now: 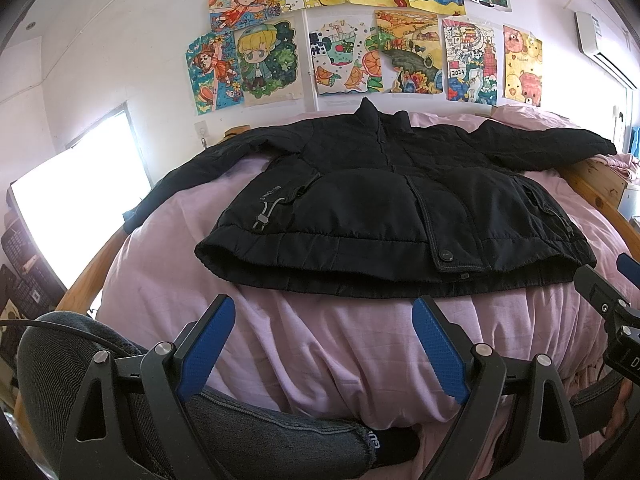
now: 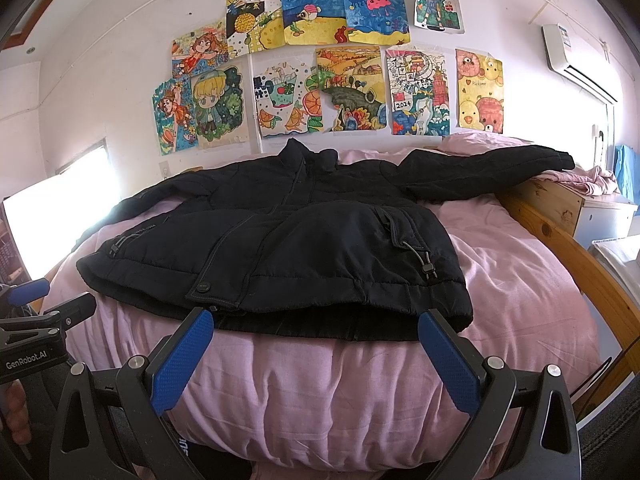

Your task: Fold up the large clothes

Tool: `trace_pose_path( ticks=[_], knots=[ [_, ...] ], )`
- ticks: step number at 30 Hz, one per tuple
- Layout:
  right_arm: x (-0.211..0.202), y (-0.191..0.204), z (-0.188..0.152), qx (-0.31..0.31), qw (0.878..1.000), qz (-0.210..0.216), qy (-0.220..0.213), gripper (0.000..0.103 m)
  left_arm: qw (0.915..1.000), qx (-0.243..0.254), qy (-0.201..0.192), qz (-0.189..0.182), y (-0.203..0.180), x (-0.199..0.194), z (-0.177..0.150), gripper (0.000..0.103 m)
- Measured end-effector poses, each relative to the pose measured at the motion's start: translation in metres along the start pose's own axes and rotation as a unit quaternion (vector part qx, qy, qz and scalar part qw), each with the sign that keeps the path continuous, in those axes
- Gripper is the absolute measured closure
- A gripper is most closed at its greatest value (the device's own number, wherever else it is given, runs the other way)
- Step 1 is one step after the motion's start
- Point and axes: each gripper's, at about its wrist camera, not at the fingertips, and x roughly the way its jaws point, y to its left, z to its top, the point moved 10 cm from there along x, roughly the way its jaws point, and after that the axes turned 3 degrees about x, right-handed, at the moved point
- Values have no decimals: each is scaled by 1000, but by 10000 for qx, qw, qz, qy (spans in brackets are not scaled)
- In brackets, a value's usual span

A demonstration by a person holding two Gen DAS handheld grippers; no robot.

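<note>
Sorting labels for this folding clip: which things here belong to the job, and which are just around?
Job:
black jacket, spread flat
pink bedcover under it
left gripper, open
right gripper, open

Just around:
drawings on the wall
air conditioner
wooden bed frame

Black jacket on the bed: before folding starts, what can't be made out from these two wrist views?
- Jacket back and lining: face down on the pink duvet in both views.
- Left sleeve cuff: left wrist view, it drops over the bed's edge beside the glaring window.
- Chest lettering: too small to read.
- Left gripper and right gripper, both open: their handles are cut off by the bottom edge.
</note>
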Motion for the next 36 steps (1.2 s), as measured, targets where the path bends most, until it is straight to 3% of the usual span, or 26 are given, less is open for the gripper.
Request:
trace_pose_path(
  ticks=[20,28,36],
  knots=[
    [-10,-5,1,10,10000,-2,3,0,10000,3,16,8,0,0,0,16],
    [-2,-12,4,129,9995,-40,287,0,9990,64,368,-230,-5,16,-4,16],
    [5,-16,24,-87,9978,-336,563,0,9966,406,638,-341,-4,24,23,16]
  ],
)
